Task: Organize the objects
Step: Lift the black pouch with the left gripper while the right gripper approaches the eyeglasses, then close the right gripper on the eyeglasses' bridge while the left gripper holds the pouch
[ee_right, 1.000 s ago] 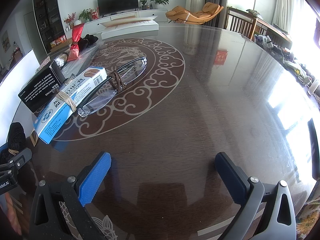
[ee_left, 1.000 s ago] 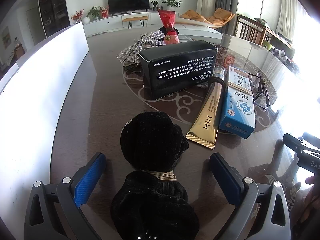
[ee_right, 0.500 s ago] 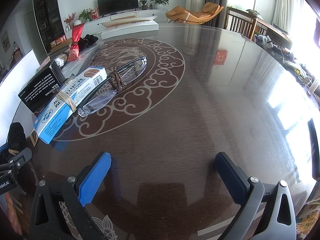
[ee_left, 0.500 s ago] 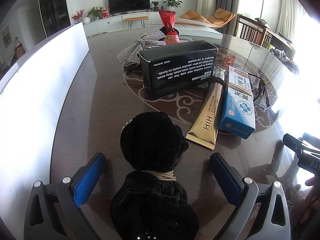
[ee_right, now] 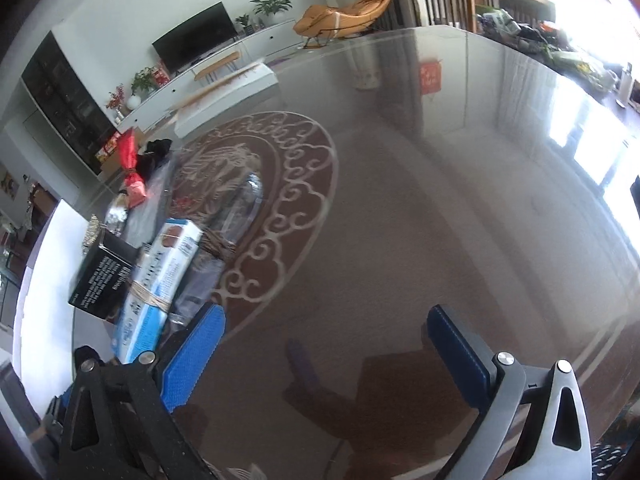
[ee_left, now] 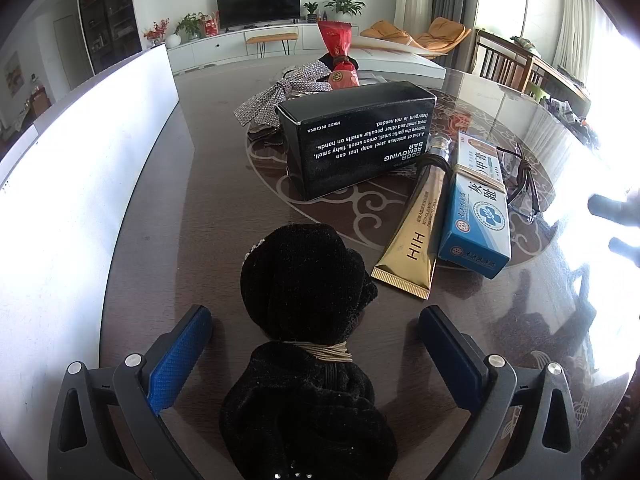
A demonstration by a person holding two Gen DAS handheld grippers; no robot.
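Black velvet bow (ee_left: pixel 304 320) between the wide left claw (ee_left: pixel 316 344) fingers, untouched, gold tube (ee_left: pixel 416 240) ahead-right, right claw (ee_right: pixel 324 352) wide over bare desk (ee_right: pixel 440 200)

Black fuzzy bow (ee_left: pixel 308 312), gold tube (ee_left: pixel 416 240), blue-and-white carton (ee_left: pixel 478 208), black box (ee_left: pixel 356 140) (white lettering) lay on the dark brown table (ee_left: pixel 160 240) with pale scrollwork.

Black box (ee_left: pixel 356 136) reads "ODOR REMOVING BAR", "MADE IN CHINA", gold tube (ee_left: pixel 416 236) "HIH"
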